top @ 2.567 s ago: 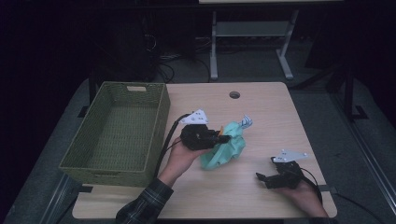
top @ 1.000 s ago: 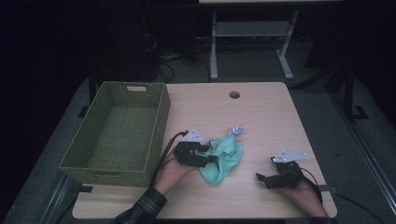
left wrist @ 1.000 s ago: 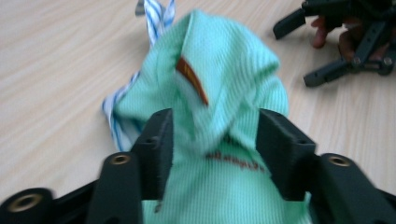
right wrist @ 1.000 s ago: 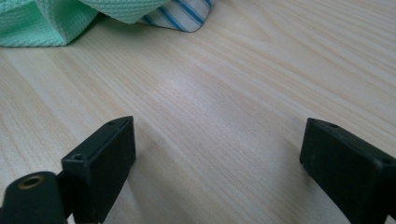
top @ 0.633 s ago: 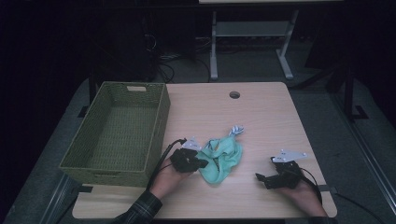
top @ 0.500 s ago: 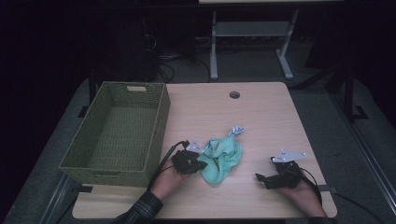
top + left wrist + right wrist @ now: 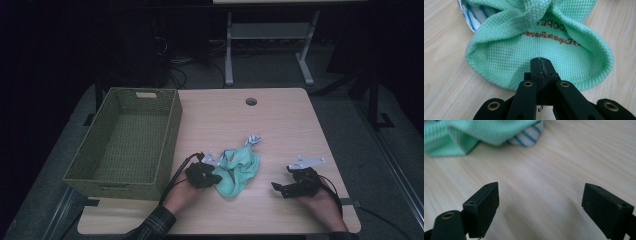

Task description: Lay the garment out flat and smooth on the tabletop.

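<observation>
1. Change since the earlier frames — the left gripper (image 7: 209, 176) has come down from above the table and drawn back toward the person, and the green cloth (image 7: 239, 168) has gone with it, now lying lower and flatter near the front edge.
2. Left gripper (image 7: 541, 65): jaws pressed together at the cloth's near edge. In the left gripper view the tips meet on the waffle weave, so it appears to have a thin fold pinched, though the fold itself is hard to make out.
3. Right gripper (image 7: 291, 186): resting on the table (image 7: 280, 125), jaws wide apart with nothing between them — the right gripper view has only bare wood there.
4. Green cloth: bunched on the table between the two grippers, a blue-striped cloth (image 7: 252, 140) showing at its far end.
5. Wicker basket (image 7: 125, 145): at the table's left, empty.
6. Progress, as judged: grip taken, cloth not yet lifted; carrying it to the basket is left.
</observation>
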### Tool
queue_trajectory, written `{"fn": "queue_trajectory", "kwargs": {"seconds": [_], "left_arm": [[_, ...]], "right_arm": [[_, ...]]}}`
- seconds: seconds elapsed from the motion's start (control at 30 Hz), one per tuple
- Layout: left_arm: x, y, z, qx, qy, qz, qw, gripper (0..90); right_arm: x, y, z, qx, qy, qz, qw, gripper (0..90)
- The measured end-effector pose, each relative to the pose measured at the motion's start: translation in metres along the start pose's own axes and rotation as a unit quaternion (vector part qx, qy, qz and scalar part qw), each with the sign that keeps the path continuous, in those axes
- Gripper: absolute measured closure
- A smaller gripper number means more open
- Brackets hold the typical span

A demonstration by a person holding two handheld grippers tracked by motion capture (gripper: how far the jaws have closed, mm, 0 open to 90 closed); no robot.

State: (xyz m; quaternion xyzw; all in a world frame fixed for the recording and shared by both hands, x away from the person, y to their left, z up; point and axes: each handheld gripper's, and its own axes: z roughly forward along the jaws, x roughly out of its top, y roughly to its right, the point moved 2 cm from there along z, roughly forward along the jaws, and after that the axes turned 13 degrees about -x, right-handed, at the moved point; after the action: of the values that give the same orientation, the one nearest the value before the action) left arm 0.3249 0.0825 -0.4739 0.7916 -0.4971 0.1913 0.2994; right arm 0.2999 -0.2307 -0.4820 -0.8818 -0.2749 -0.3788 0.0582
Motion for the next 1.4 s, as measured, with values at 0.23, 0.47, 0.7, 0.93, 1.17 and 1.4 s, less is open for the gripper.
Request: {"fn": "queue_trajectory", "kwargs": {"seconds": [0.23,0.47,0.7,0.93,1.17,1.4], "left_arm": [[0.000,0.000,0.001,0.000,0.004,-0.008,1.0000,89.5],[0.002,0.001,0.000,0.005,-0.005,-0.006,1.0000,89.6],[0.002,0.001,0.001,0.008,-0.007,-0.007,0.9999,89.6],[0.003,0.002,0.001,0.007,-0.005,-0.012,0.9999,89.6],[0.003,0.000,0.001,0.001,-0.004,-0.016,0.9999,89.6],[0.003,0.000,0.001,0.000,-0.003,-0.018,0.9998,89.6]], "right_arm": [[0.018,0.002,0.005,0.013,0.000,0.004,0.9999,26.5],[0.039,0.008,0.013,0.035,0.020,0.012,0.9991,42.2],[0.058,0.012,0.023,0.051,0.027,0.018,0.9982,57.0],[0.072,0.015,0.034,0.073,0.028,0.038,0.9962,62.6],[0.079,0.013,0.047,0.086,0.030,0.045,0.9949,63.5],[0.077,0.001,0.065,0.096,0.003,0.029,0.9950,63.4]]}}
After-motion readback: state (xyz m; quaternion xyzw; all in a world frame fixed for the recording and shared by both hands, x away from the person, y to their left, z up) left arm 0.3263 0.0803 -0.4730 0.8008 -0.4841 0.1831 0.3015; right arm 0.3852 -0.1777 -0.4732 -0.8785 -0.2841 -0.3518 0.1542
